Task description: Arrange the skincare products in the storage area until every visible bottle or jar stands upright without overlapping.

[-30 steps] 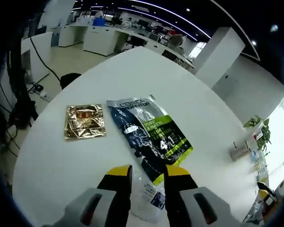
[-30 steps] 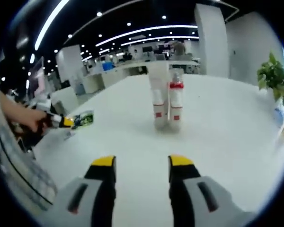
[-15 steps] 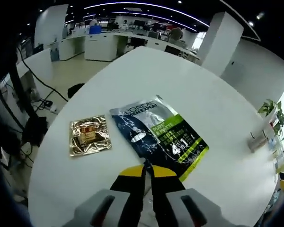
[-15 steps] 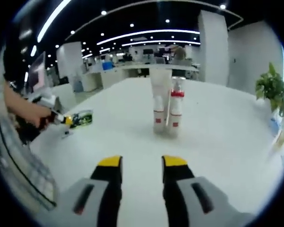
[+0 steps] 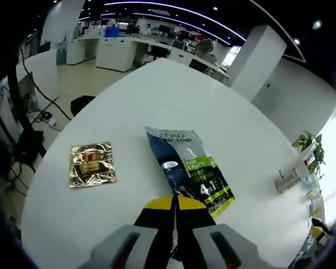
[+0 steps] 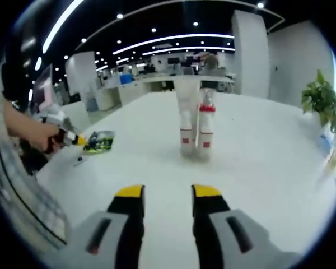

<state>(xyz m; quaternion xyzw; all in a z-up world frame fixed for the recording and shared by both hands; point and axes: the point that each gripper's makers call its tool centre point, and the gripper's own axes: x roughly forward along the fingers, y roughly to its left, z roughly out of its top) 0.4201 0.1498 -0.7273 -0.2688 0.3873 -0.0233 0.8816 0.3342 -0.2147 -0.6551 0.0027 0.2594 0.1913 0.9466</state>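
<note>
Left gripper (image 5: 175, 203), jaws pressed together, is seen at the near edge of the flat sachet (image 5: 190, 171); whether anything is pinched cannot be told. Right gripper (image 6: 166, 193) is held parted before two upright bottles (image 6: 194, 130). Sorting is judged underway; a lift is called for next.

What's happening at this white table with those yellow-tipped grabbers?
A person is tidying skincare items with two handheld grippers. The left gripper has its jaws shut at the near edge of the dark sachet, beside a gold packet. The right gripper is open and holds nothing, facing two upright bottles.
</note>
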